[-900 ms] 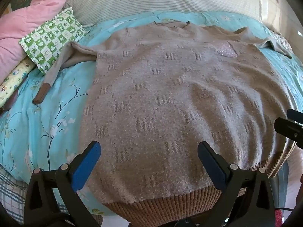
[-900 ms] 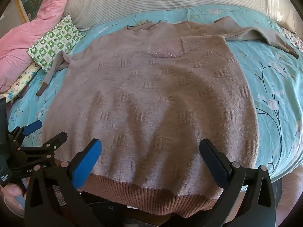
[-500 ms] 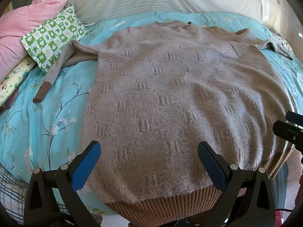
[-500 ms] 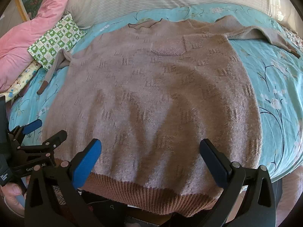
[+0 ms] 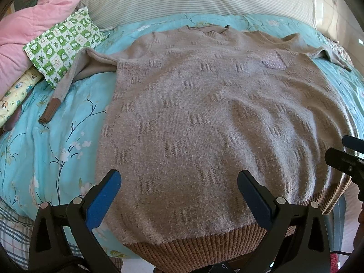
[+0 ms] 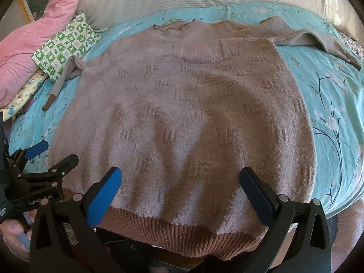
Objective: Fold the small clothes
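A beige knit sweater (image 5: pixel 204 113) with a brown ribbed hem lies flat, front up, on the turquoise floral bedspread (image 5: pixel 56 136); it also shows in the right wrist view (image 6: pixel 182 113). Its hem (image 5: pixel 204 248) hangs at the bed's near edge. One sleeve (image 5: pixel 66 82) lies out to the left, the other (image 6: pixel 318 41) to the right. My left gripper (image 5: pixel 178 186) is open and empty above the hem's left part. My right gripper (image 6: pixel 180 186) is open and empty above the hem's middle. The left gripper also shows at the right wrist view's left edge (image 6: pixel 43 154).
A green checked pillow (image 5: pixel 63 45) and a pink quilt (image 5: pixel 34 22) lie at the back left. A striped pillow (image 5: pixel 193 0) runs along the head of the bed. The bed's near edge drops off just below the hem.
Both grippers have drifted slightly towards the sweater; it sits a little lower and larger in both views. Nothing was taken hold of.
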The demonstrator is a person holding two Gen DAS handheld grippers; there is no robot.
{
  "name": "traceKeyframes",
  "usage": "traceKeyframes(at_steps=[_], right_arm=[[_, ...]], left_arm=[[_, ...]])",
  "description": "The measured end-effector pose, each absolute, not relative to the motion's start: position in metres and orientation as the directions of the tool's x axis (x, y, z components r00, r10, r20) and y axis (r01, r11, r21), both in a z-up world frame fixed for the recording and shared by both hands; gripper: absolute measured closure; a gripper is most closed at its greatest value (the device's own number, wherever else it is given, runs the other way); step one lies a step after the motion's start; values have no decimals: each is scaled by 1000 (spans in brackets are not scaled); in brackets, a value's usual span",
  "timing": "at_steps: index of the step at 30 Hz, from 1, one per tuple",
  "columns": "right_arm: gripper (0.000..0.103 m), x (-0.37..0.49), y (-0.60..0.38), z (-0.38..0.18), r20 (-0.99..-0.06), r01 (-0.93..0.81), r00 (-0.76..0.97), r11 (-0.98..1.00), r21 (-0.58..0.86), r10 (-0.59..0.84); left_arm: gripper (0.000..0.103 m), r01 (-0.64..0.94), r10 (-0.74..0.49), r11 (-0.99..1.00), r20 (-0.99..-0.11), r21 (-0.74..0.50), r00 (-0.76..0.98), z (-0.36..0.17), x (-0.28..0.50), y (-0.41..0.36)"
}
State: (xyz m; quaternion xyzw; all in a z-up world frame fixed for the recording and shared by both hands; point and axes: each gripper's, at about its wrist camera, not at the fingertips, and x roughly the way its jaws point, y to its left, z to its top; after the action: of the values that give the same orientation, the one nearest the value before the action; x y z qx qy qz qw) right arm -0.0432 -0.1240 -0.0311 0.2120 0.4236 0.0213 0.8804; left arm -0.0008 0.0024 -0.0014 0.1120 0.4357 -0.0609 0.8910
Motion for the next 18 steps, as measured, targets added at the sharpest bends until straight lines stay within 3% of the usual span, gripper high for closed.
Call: traceKeyframes(at_steps=[18], right_arm=[[0,-43,-125,-31,-737,140,640,909,392,218]], left_arm=[[1,207,-13,967,-784,147,621,-1,-1,2]])
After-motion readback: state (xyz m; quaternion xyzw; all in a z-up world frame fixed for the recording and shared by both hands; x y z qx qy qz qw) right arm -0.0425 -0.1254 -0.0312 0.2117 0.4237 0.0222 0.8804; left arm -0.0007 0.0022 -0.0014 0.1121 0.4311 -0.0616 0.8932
